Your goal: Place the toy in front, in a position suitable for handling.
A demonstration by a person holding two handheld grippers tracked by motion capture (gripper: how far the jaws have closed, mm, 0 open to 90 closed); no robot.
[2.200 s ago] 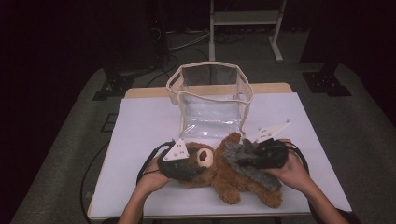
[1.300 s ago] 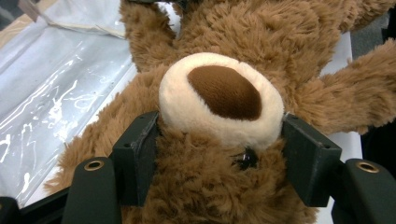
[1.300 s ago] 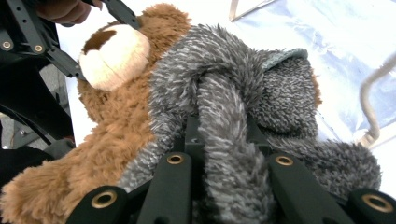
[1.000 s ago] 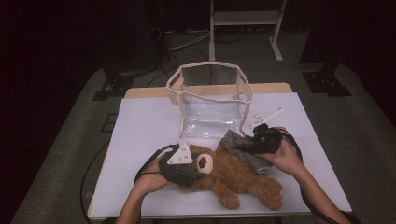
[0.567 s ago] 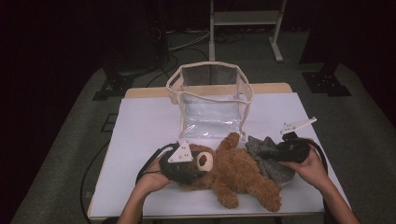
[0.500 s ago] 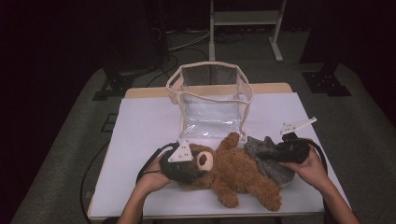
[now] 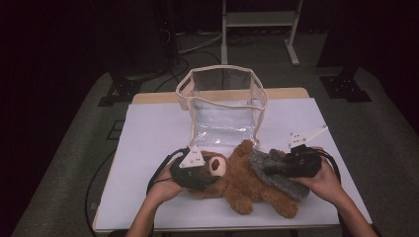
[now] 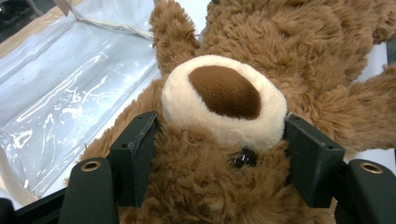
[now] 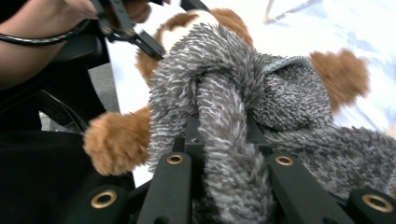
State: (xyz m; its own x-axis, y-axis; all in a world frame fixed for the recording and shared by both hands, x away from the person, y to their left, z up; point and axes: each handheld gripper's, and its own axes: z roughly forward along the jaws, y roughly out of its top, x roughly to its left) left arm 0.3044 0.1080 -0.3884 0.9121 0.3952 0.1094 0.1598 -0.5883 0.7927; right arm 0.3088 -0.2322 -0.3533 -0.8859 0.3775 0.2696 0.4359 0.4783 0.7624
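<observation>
Two grips in play. Left gripper (image 8: 219,140) clamps the teddy bear (image 7: 247,180) at the head, snout just above its fingers (image 8: 133,154). Right gripper (image 9: 222,140) pinches a fold of grey fuzzy cloth (image 9: 261,102) draped over the bear. Both judged light, soft, compressible; bunched folds should hold best.
</observation>
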